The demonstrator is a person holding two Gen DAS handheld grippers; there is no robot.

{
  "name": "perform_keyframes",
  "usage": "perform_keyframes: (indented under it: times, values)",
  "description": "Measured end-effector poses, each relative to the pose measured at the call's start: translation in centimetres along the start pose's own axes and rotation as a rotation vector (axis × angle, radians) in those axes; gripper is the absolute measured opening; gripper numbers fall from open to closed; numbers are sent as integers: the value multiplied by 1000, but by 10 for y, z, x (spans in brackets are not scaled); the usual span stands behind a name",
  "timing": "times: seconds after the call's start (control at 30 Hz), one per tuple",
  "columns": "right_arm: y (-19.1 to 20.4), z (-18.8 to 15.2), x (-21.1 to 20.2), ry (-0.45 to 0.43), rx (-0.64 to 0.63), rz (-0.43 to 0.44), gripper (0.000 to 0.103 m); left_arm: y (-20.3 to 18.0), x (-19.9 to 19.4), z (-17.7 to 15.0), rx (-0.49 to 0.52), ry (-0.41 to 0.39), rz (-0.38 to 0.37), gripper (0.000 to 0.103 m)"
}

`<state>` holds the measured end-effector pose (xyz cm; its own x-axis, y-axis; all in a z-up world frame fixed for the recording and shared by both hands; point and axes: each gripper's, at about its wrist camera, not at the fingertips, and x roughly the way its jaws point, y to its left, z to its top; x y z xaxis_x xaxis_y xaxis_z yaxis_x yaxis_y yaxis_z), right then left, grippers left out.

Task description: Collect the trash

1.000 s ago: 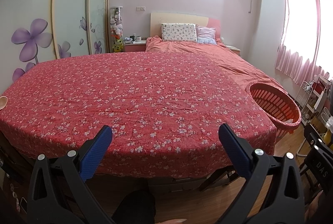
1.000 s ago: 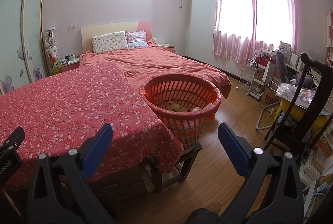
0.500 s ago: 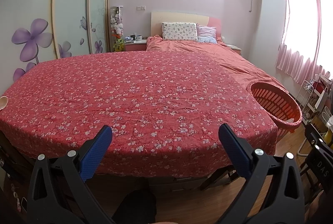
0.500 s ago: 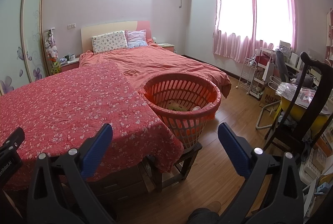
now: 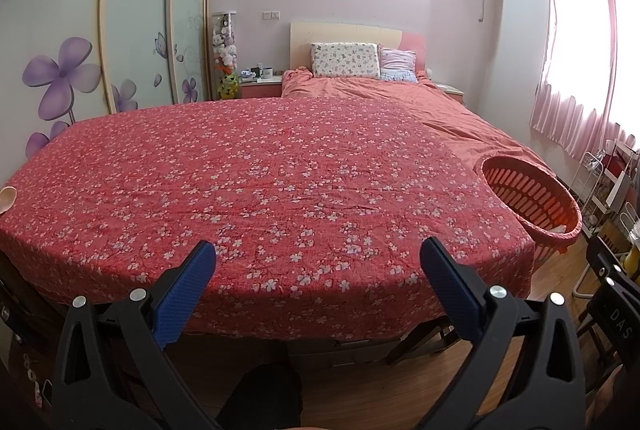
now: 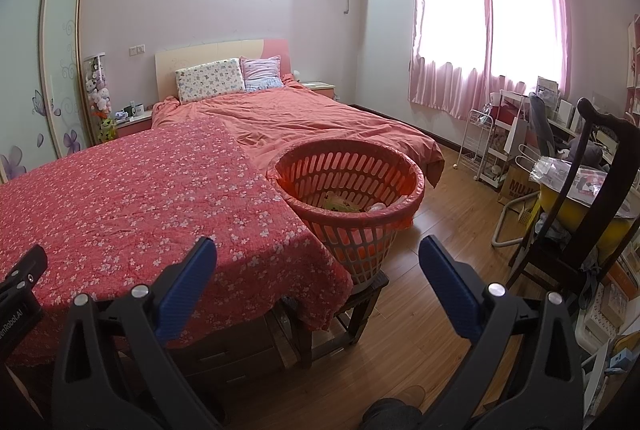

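I am holding both grippers spread and empty: left gripper [image 5: 318, 262] over the table [image 5: 256, 166], right gripper [image 6: 318, 260] facing the basket [image 6: 348, 186] at 12 o'clock. Trash [image 6: 344, 204] is lying inside the basket. No loose trash is showing on the cloth; a pale object [image 5: 7, 199] at the left view's 9 o'clock edge is unidentifiable.

Risks: the basket is perching on a stool [image 6: 340, 306] beside the table; a nudge could be toppling it.

Writing: "DAS" [image 5: 618, 322]; "MUJ" on a box [image 6: 516, 186].
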<state>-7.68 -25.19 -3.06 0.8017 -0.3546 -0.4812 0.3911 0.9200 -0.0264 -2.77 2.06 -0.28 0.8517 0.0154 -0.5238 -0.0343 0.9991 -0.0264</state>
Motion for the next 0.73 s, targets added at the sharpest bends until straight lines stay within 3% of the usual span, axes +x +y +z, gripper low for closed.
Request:
perform_keyframes:
  times: [0.73]
  values:
    - [2, -2, 1, 5, -1, 1, 99, 0, -2, 0, 11, 0, 6, 101]
